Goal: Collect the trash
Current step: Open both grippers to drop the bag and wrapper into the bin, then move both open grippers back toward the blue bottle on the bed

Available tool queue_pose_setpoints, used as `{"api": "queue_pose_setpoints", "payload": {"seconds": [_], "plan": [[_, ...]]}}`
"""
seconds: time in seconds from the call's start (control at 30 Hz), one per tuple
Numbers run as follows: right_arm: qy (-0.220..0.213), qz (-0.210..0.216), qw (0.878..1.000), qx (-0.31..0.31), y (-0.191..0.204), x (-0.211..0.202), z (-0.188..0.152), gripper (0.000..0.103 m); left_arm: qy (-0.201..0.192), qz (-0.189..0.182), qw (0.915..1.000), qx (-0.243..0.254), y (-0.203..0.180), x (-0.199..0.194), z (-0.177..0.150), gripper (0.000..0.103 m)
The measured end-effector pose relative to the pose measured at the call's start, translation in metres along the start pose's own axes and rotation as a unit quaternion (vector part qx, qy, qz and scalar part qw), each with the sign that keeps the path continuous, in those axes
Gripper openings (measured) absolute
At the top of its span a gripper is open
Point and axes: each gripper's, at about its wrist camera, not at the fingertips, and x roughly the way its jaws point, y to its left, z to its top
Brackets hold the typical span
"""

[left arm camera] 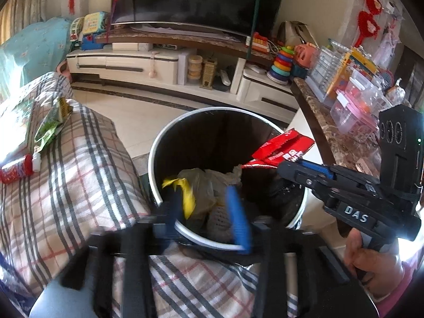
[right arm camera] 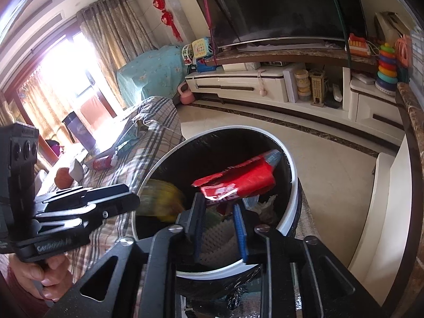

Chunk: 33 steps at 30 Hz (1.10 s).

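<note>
The bin (left arm camera: pixel 156 156) stands on the floor between the plaid-covered sofa (left arm camera: pixel 79 175) and a marble-topped counter (left arm camera: pixel 326 132), a round tub with a white rim and a glossy black liner.

The left gripper (left arm camera: pixel 209 212) hangs over the bin's near rim with its blue ribbed pads parted and nothing pressed between them. A yellow wrapper (left arm camera: pixel 185 193), blurred, sits just beyond its fingertips, inside the bin over a crumpled clear bag (left arm camera: pixel 206 185).

The right gripper (right arm camera: pixel 221 228) reaches over the rim from the counter side, jaws apart. The red wrapper (right arm camera: pixel 238 180), a shiny creased foil packet with white print, lies just past the fingertips at the bin's mouth; whether the pads touch its torn edge cannot be told.

White foam netting (right arm camera: pixel 220 238) lies at the bottom. On the sofa's far edge remain a green packet (left arm camera: pixel 50 129) and a red tube (left arm camera: pixel 18 169) with a white cap.
</note>
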Motion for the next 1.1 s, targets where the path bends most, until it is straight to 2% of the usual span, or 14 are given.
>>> {"api": "queue_pose_setpoints", "payload": {"seconds": [0.1,0.17,0.23,0.4,0.8,1.1], "plan": [[-0.007,0.003,1.0,0.006,-0.002,-0.005,0.0,0.045,-0.003,-0.001,1.0,-0.004,0.004,-0.004,-0.003,0.045],[-0.01,0.006,1.0,0.01,-0.001,-0.009,-0.001,0.048,-0.007,0.001,1.0,-0.007,0.007,-0.009,-0.006,0.045],[-0.014,0.011,1.0,0.014,0.002,-0.012,-0.003,0.055,-0.01,0.003,0.9999,-0.013,0.01,-0.014,-0.01,0.049],[-0.026,0.022,0.999,0.021,0.01,-0.018,-0.009,0.084,-0.019,0.01,0.9989,-0.043,0.026,-0.033,-0.028,0.064],[-0.04,0.05,0.998,0.018,0.051,-0.027,-0.027,0.096,-0.025,0.029,0.9954,-0.088,0.061,-0.076,-0.085,0.067],[-0.009,0.08,0.997,0.005,0.091,-0.006,-0.047,0.096,-0.026,0.063,0.9877,-0.141,0.106,-0.11,-0.129,0.068]]}}
